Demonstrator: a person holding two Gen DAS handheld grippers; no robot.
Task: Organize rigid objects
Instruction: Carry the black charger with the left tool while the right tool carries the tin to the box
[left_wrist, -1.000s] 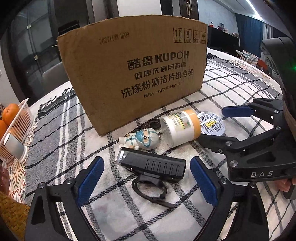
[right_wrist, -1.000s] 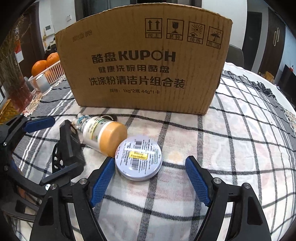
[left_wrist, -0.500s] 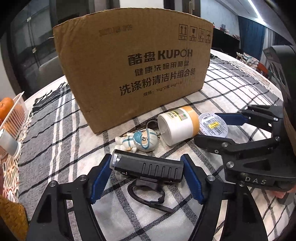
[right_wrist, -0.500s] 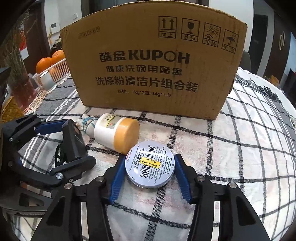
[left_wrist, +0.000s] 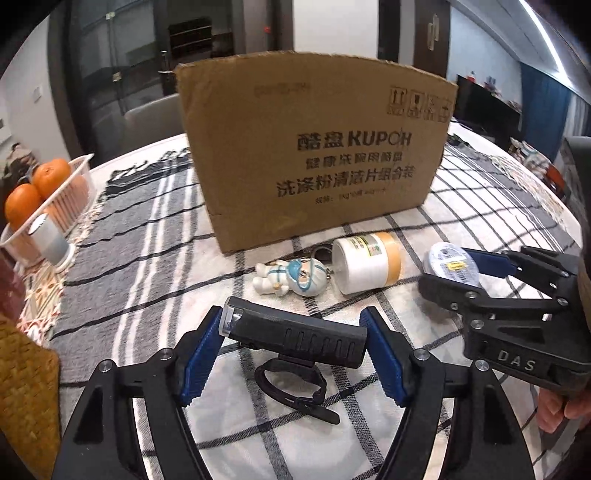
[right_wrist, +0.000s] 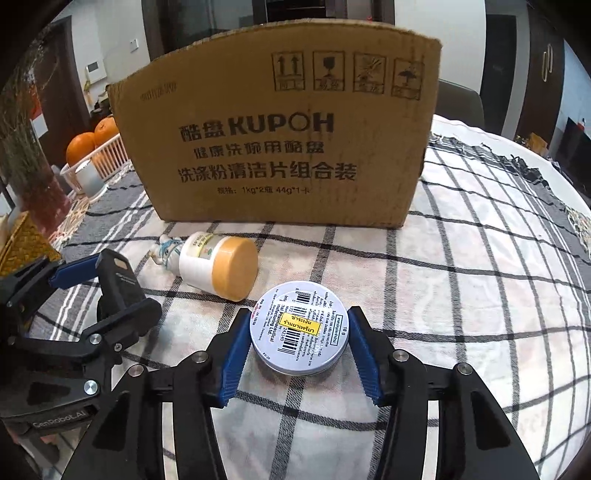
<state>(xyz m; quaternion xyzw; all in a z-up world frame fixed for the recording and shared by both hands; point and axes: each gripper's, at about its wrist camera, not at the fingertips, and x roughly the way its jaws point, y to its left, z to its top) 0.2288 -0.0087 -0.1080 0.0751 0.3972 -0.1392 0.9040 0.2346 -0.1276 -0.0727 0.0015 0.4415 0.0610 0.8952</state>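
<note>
A brown cardboard box is showing bold black print reading "酷盘 KUPOH", with "洗涤粉清洁片组合装" below and smaller "1kg*2瓶 44g*1卡". Four handling symbols are sitting along its upper right. A round silver tin is carrying barcodes, "18 g", "Pharmaceutical Ltd" and a yellow sticker in Thai script. The right gripper body is displaying "DAS"; the left gripper body is displaying "GenRobot.AI".

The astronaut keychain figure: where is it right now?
In the left wrist view the astronaut figure lies on the checked cloth, left of the white jar, before the cardboard box.
</note>
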